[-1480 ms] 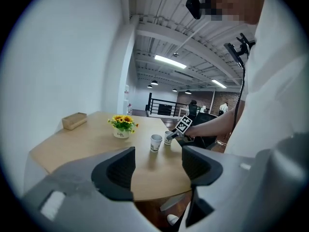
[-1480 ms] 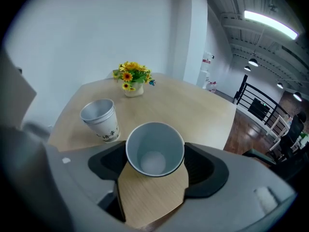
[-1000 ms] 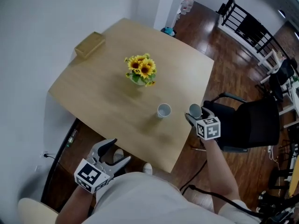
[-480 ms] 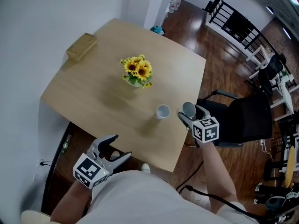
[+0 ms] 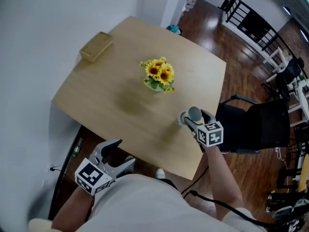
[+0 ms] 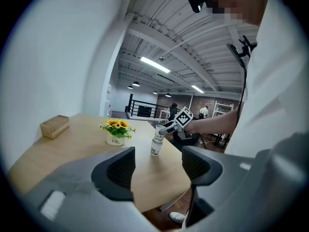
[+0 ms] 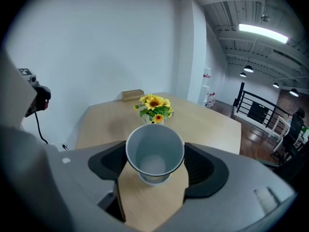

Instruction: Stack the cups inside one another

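A white paper cup point(image 6: 155, 148) stands on the wooden table point(image 5: 120, 95) near its right edge. A second cup point(image 7: 154, 153) sits between the pads of my right gripper point(image 7: 154, 161), directly above the standing cup, whose rim point(image 7: 154, 180) shows just beneath it. The right jaws are opening, with both pads still against the cup's sides. From the head view the held cup point(image 5: 194, 114) covers most of the standing cup point(image 5: 181, 121). My left gripper point(image 5: 118, 156) hangs open and empty off the table's near edge, its fingers point(image 6: 118, 170) pointing toward the cups.
A pot of sunflowers point(image 5: 158, 76) stands mid-table, just beyond the cups. A small wooden box point(image 5: 96, 46) lies at the far left corner. A black chair point(image 5: 256, 124) stands off the table's right side, and a white wall runs along the left.
My right gripper has carried its cup leftward from beside the standing cup to right above it. The left gripper stays open below the table edge.
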The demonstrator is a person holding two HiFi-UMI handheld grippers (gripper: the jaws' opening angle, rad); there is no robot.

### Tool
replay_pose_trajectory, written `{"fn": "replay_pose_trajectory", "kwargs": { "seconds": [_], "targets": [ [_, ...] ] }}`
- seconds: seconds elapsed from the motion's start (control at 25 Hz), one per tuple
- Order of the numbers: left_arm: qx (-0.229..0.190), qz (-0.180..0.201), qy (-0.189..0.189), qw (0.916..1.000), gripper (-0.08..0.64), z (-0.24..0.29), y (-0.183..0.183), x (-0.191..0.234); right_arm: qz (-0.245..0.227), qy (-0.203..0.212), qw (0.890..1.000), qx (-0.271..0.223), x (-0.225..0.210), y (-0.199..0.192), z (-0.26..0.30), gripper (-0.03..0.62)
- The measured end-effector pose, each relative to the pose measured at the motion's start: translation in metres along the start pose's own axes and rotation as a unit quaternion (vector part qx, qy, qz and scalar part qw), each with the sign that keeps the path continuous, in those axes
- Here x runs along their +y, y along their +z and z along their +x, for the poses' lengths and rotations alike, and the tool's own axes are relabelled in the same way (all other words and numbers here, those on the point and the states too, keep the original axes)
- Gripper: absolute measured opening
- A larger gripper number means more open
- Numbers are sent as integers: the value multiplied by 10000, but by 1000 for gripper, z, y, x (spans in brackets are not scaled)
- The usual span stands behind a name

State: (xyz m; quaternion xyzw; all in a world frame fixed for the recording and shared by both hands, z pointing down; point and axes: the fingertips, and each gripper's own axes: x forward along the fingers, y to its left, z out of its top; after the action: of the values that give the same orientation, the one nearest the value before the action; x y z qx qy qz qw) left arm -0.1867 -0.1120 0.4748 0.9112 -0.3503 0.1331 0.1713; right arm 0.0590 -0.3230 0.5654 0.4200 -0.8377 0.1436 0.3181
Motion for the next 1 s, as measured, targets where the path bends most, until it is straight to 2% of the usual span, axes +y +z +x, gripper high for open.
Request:
{"fn": "replay_pose_trajectory", "kwargs": {
  "seconds": [0.2, 0.32, 0.68, 1.0],
  "targets": [
    [116, 41, -137, 9998, 321, -7, -2, 12, 236, 44, 9995, 216, 1, -24, 23, 377],
    [159, 101, -217, 9996, 321, -9, 0, 18, 315, -38, 9994, 105, 4, -20, 17, 399],
    [4, 181, -770, 9969, 321, 6, 11, 14, 398, -469, 9977, -297, 15, 8, -67, 400],
    [-130, 1, -1189, 9928, 321, 31, 1, -5, 579, -593, 9964, -175, 45, -18, -139, 402]
  ]
}}
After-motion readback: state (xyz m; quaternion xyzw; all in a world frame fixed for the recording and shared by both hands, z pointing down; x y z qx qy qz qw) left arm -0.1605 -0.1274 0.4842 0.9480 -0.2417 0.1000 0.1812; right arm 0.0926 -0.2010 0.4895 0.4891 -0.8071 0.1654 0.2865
